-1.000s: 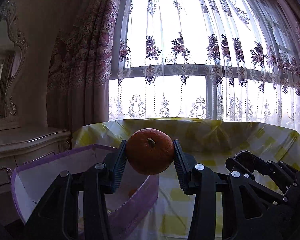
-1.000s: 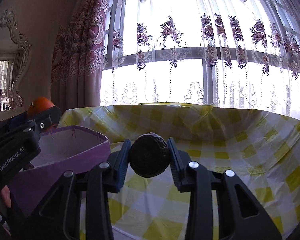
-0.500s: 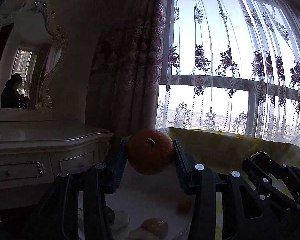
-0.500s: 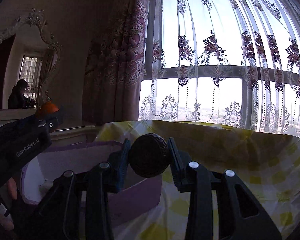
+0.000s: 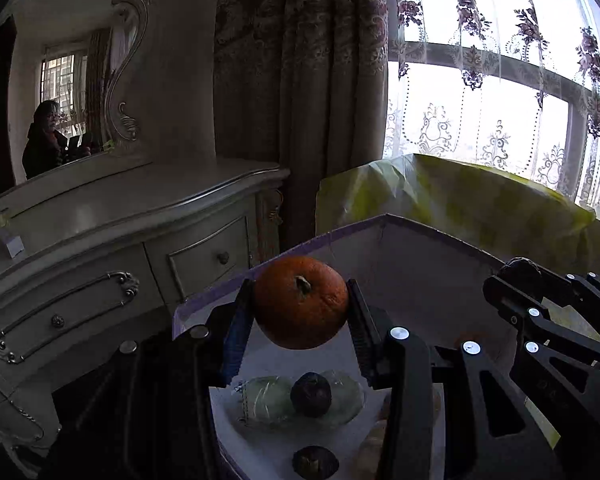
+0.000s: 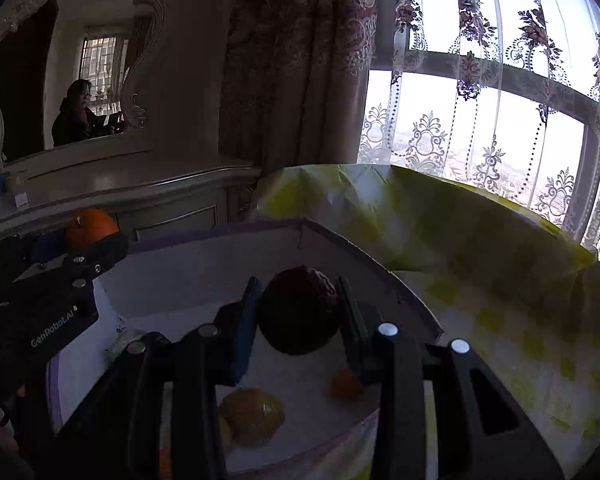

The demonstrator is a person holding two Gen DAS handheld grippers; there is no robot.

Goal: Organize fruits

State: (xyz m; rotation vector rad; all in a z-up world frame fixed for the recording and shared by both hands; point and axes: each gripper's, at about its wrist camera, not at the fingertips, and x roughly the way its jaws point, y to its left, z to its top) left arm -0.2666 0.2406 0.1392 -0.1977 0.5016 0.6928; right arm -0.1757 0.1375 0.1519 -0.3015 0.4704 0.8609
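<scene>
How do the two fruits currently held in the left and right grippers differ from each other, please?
The orange in the left gripper is bright and fairly smooth with a stem nub facing the camera; the dark fruit in the right gripper is brownish-black, wrinkled and shows no stem. The orange looks slightly wider. Both are roundish, clamped between the pads, above the purple-rimmed box.

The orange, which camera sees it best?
The left wrist view: the orange sits big and centred between the left gripper fingers, stem facing the camera. The right wrist view shows only its top, small, peeking over that gripper.
</scene>
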